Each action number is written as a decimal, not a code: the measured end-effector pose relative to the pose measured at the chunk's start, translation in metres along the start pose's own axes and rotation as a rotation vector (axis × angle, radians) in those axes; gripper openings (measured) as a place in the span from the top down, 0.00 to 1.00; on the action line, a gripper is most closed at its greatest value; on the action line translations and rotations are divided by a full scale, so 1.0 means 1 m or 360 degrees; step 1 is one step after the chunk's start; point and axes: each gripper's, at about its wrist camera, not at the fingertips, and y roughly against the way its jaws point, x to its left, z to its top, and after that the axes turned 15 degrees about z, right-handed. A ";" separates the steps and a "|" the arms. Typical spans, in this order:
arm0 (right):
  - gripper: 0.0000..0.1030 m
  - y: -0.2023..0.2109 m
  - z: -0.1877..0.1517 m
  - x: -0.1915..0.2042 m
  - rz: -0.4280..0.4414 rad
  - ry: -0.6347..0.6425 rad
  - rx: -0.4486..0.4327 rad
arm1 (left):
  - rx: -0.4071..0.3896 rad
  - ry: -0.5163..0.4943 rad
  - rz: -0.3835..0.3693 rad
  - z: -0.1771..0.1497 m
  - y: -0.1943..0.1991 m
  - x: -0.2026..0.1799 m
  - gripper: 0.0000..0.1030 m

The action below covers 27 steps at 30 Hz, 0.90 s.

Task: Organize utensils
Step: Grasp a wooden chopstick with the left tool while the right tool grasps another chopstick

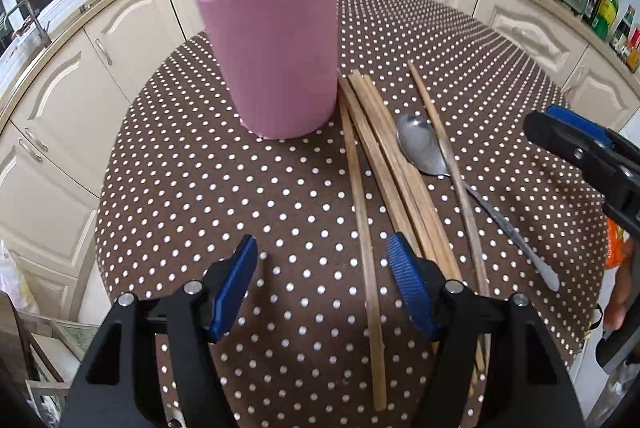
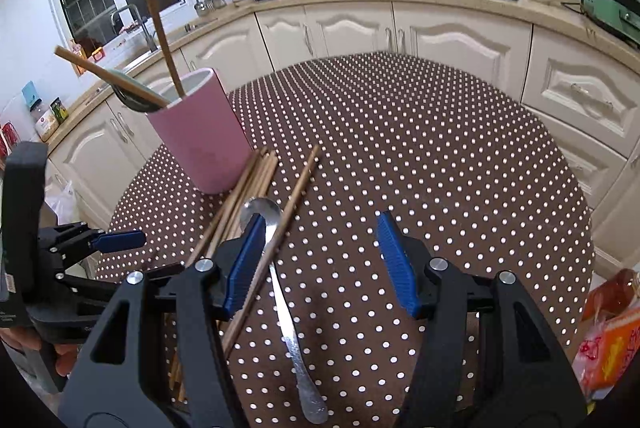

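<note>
A: State the clearances on the round table with the brown white-dotted cloth (image 2: 440, 147).

B: In the right wrist view the right half of the cloth is bare out to its curved edge. The cream cabinet fronts (image 2: 460, 39) stand beyond that edge. The utensils occupy the lower left of centre.

A: Materials and shapes?

B: A matte pink cylindrical cup (image 1: 276, 67) stands upright in the upper centre of the left wrist view, holding sticks and a dark spoon. A bundle of square-section wooden chopsticks (image 1: 384, 163) lies flat just beside its base. A polished steel spoon (image 1: 424, 147) lies to the right of the bundle, bowl toward the cup, and one darker chopstick (image 1: 452, 163) crosses over its neck.

A: Gripper poses and states?

B: The left gripper (image 1: 322, 284) tilts down over the near ends of the bundle, jaws apart, with one chopstick running between them, not pinched. The right gripper (image 2: 322, 260) angles down over the spoon handle, jaws apart, nothing gripped.
</note>
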 end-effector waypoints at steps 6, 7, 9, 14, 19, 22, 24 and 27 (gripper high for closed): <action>0.44 -0.009 0.001 -0.011 0.0009 -0.0055 0.0059 | 0.0039 -0.0029 0.0013 0.018 -0.020 -0.007 0.44; 0.44 -0.012 0.002 -0.012 0.0008 -0.0061 0.0070 | 0.0034 -0.0022 -0.0005 0.021 -0.021 -0.008 0.48; 0.44 -0.017 0.006 -0.013 0.0013 -0.0086 0.0100 | 0.0042 -0.0024 -0.0028 0.028 -0.024 -0.008 0.58; 0.44 -0.036 0.019 -0.013 0.0053 -0.0142 0.0202 | 0.0018 0.0010 -0.0058 0.029 -0.023 -0.013 0.94; 0.44 -0.064 0.020 -0.006 0.0077 -0.0140 0.0338 | 0.0011 0.0106 -0.0114 0.007 -0.013 -0.008 0.94; 0.49 -0.073 0.017 0.004 0.0091 -0.0105 0.0389 | -0.0002 0.0139 -0.0126 -0.013 -0.003 0.003 0.94; 0.59 -0.079 0.017 0.008 0.0089 -0.0093 0.0436 | -0.0007 0.0162 -0.0136 -0.023 0.002 0.005 0.94; 0.71 -0.085 0.016 0.009 0.0063 -0.0061 0.0482 | 0.0011 0.0210 -0.0160 -0.033 0.006 0.011 0.94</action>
